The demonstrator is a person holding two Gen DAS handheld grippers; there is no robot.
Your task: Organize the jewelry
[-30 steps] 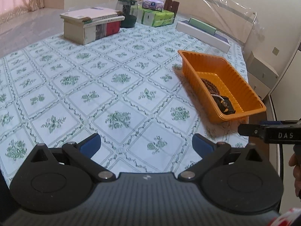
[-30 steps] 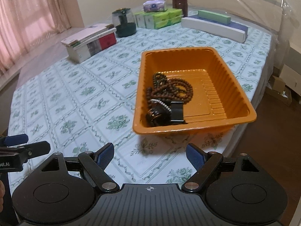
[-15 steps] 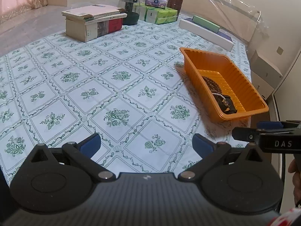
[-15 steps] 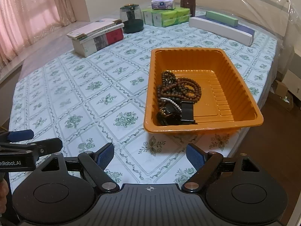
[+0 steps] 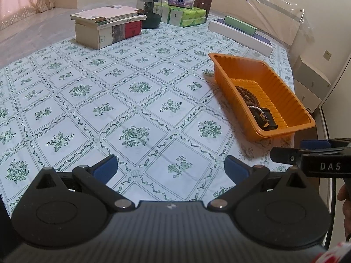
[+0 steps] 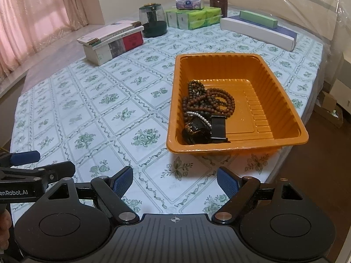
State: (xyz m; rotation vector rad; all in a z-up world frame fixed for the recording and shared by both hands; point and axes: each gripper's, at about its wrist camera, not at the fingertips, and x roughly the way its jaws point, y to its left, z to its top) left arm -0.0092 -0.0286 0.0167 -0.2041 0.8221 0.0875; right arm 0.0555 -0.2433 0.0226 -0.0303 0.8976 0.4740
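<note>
An orange plastic tray point(image 6: 283, 94) sits at the table's right front corner; it also shows in the left wrist view point(image 5: 232, 81). Inside lie brown bead strings point(image 6: 210, 100), a white pearl bracelet point(image 6: 200, 116), and black watches or straps point(image 6: 205, 129) piled at its near left end. My right gripper point(image 6: 174, 180) is open and empty, above the tablecloth just in front of the tray. My left gripper point(image 5: 170, 167) is open and empty, over the table's front edge, left of the tray.
The table has a green floral cloth point(image 5: 109, 87). At the back stand a stack of books point(image 6: 111, 41), a dark glass jar point(image 6: 153, 20), green tissue packs point(image 6: 193, 17) and a long white box point(image 6: 258, 31). The table edge drops to the floor at right point(image 6: 318, 131).
Both grippers have drawn back and slightly up from the table. The tray looks farther away in both views. Both grippers stay open and empty.
</note>
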